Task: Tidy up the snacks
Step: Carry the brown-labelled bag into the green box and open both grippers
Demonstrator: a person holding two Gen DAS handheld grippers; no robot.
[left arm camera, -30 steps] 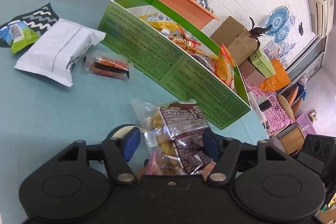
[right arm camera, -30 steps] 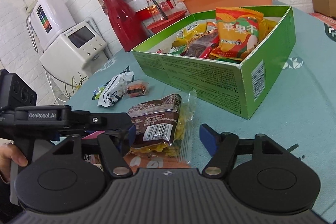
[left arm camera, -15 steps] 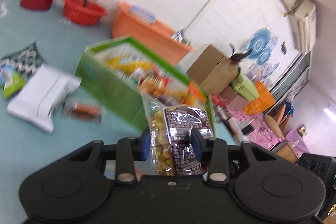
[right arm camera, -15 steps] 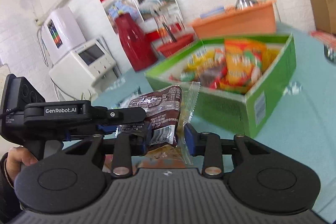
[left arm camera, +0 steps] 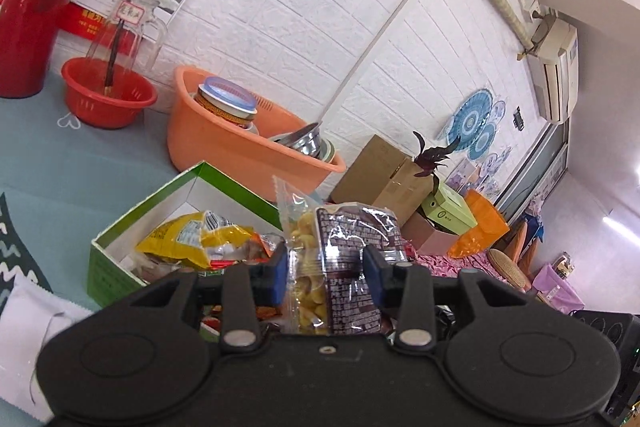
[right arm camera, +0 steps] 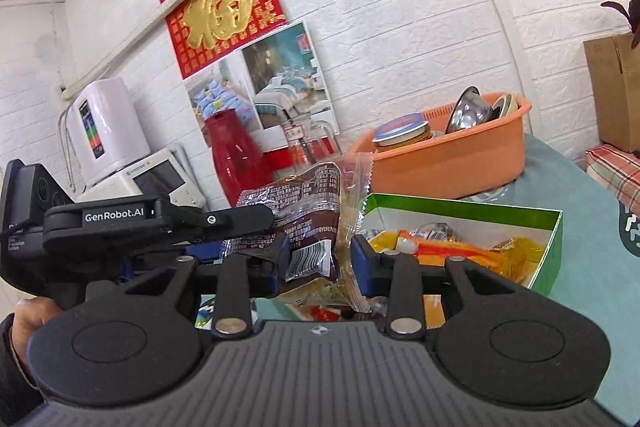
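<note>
Both grippers hold one clear snack bag with a brown label and yellow pieces. In the left wrist view the bag point(left arm camera: 334, 259) stands upright between my left gripper point(left arm camera: 326, 273), which is shut on it. In the right wrist view my right gripper point(right arm camera: 318, 265) is shut on the same bag point(right arm camera: 308, 227), with the left gripper's body point(right arm camera: 132, 223) just to its left. The bag hangs above the green cardboard box point(left arm camera: 116, 271), which holds several snack packs, among them a yellow one point(left arm camera: 196, 235). The box also shows in the right wrist view point(right arm camera: 548, 259).
An orange basin point(left arm camera: 224, 155) with a tin and metal bowls stands behind the box. A red basket point(left arm camera: 106, 99) and red jug point(left arm camera: 28, 3) are at the far left. A white packet point(left arm camera: 28, 331) lies on the teal tablecloth point(left arm camera: 80, 163). Cardboard boxes point(left arm camera: 380, 179) sit beyond the table.
Both grippers closed on the snack bag, lifted it off the table and carried it up over the green box. The view tilted up toward the wall.
</note>
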